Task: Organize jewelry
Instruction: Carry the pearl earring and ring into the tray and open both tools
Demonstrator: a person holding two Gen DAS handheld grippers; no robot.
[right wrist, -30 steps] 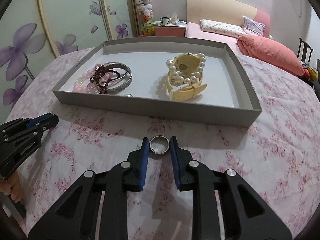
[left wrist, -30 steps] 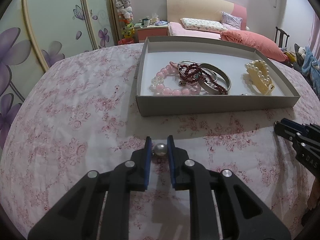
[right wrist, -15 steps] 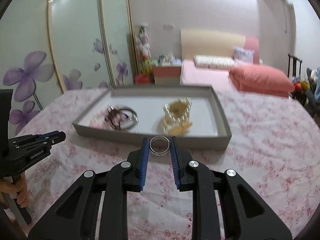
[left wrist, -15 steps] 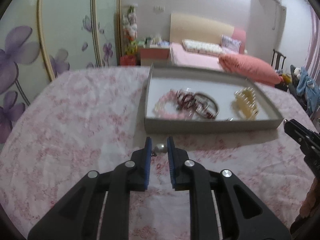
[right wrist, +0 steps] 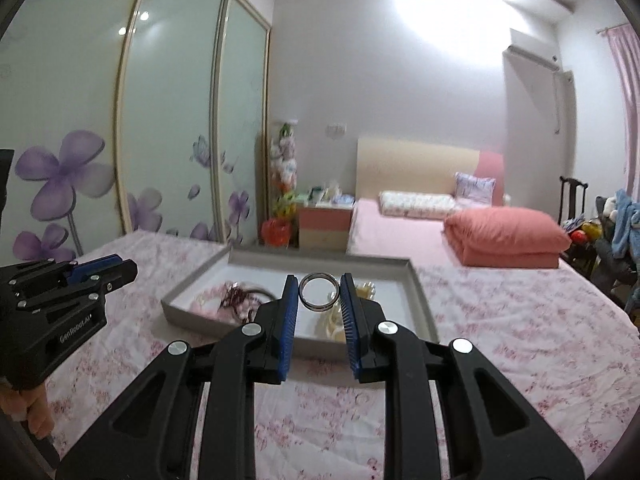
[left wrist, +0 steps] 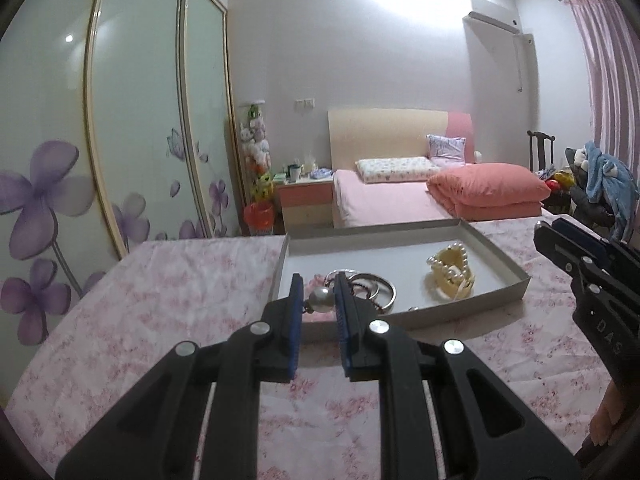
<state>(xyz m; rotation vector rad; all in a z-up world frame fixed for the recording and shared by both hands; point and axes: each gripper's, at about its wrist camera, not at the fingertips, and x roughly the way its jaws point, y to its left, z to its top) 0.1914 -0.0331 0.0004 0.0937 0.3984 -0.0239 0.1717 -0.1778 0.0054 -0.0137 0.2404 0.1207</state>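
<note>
My left gripper [left wrist: 319, 298] is shut on a pearl bead [left wrist: 321, 299] and holds it in the air in front of the grey tray [left wrist: 472, 305]. My right gripper [right wrist: 319, 292] is shut on a silver ring [right wrist: 318, 292], held up in front of the same tray [right wrist: 188, 309]. In the tray lie silver bangles [left wrist: 380, 286] with dark red beads, a pearl-and-cream watch [left wrist: 450, 276] and a pink bead bracelet [right wrist: 208, 300]. Each gripper shows in the other's view, the right one [left wrist: 576, 256] and the left one [right wrist: 80, 276].
The tray sits on a table with a pink floral cloth [left wrist: 160, 280]. Behind are a bed with a pink quilt [left wrist: 486, 194], a nightstand [left wrist: 306, 200], a wardrobe with purple flower doors [left wrist: 40, 184] and a chair with clothes [left wrist: 600, 188].
Both grippers have risen from the tablecloth and tilted up, carrying the pearl bead and the ring into the air; the tray now appears lower and farther in both views.
</note>
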